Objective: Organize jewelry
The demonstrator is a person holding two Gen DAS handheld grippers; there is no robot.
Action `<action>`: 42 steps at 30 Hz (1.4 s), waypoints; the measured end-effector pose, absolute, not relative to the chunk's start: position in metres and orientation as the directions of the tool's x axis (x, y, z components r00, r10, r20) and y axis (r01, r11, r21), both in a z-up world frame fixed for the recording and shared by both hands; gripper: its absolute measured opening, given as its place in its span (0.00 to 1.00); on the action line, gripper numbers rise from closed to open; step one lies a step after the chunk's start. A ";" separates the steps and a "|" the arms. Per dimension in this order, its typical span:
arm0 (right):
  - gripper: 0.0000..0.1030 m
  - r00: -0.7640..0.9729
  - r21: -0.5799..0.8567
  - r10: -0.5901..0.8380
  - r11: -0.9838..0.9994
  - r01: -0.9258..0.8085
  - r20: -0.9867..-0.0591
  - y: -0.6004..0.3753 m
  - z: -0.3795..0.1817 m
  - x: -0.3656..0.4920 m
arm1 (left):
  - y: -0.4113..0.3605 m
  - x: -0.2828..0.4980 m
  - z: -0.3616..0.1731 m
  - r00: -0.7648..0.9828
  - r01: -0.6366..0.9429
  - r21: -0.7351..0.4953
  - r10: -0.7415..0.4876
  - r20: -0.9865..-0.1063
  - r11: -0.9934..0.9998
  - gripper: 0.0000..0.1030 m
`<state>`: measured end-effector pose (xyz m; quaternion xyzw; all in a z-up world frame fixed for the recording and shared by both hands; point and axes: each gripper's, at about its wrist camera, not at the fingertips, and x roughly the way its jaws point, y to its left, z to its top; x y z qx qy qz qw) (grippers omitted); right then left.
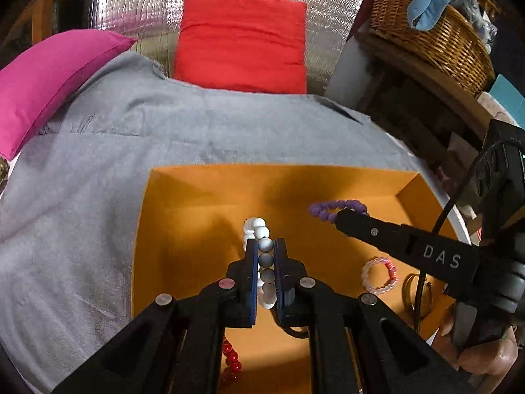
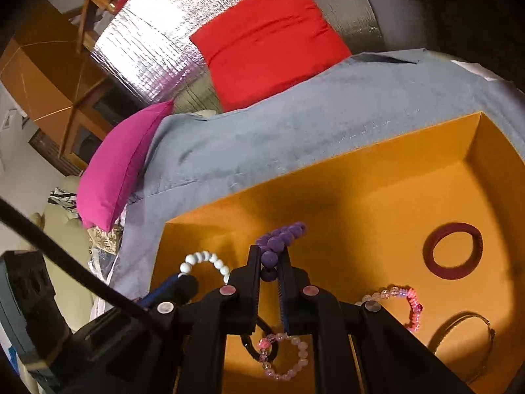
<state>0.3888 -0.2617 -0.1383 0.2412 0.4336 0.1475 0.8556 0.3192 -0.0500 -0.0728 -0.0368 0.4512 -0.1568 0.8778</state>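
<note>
Your left gripper (image 1: 265, 246) is clamped on a white and grey bead bracelet (image 1: 262, 256). The beads run up between the 2 blue-padded fingers and loop out past the tips, above the floor of the orange box (image 1: 203, 229).

Your right gripper (image 2: 269, 256) is clamped on a purple bead bracelet (image 2: 282, 238). 1 bead sits pinched between the fingertips and the rest of the string bunches just beyond them. In the left view the same purple string pokes out past the black finger marked DAS, also over the box.

Both grippers point down into the box, close to each other, left one nearer the box's left wall.

Already lying on the box floor:
- dark red ring bangle (image 2: 452, 251), flat, toward the right wall
- pink and clear bead bracelet (image 2: 398, 302), near the right gripper's arm
- thin gold bangle (image 2: 466, 338), near the right corner, just beside the pink one
- second pink and clear bead loop (image 2: 283, 354), under the right gripper
- red bead string (image 1: 231, 358), partly hidden under the left gripper

The box sits on a grey cloth (image 1: 82, 197). A red cushion (image 1: 241, 39) and a magenta cushion (image 1: 49, 78) lie at the cloth's far edge against silver foil. Wicker basket (image 1: 433, 36) off to the right.
</note>
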 end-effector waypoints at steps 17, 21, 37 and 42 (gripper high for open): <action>0.57 0.594 0.521 0.392 0.852 0.055 -0.703 -0.282 -0.125 0.379 | -0.038 0.301 -0.033 0.606 0.145 -0.010 -0.097 -0.790 0.989 0.56; 0.57 0.678 0.461 0.356 0.887 -0.029 -0.643 -0.286 -0.074 0.338 | -0.035 0.254 0.016 0.700 0.124 0.091 -0.022 -0.714 0.988 0.71; 0.81 0.882 0.145 0.133 0.987 -0.074 -0.452 -0.289 0.010 0.102 | 0.031 0.074 0.080 0.843 -0.068 0.062 0.091 -0.530 0.996 0.99; 0.82 0.872 0.104 0.090 0.994 -0.045 -0.480 -0.284 0.000 0.115 | 0.020 0.092 0.067 0.826 -0.054 0.115 0.109 -0.553 0.992 0.99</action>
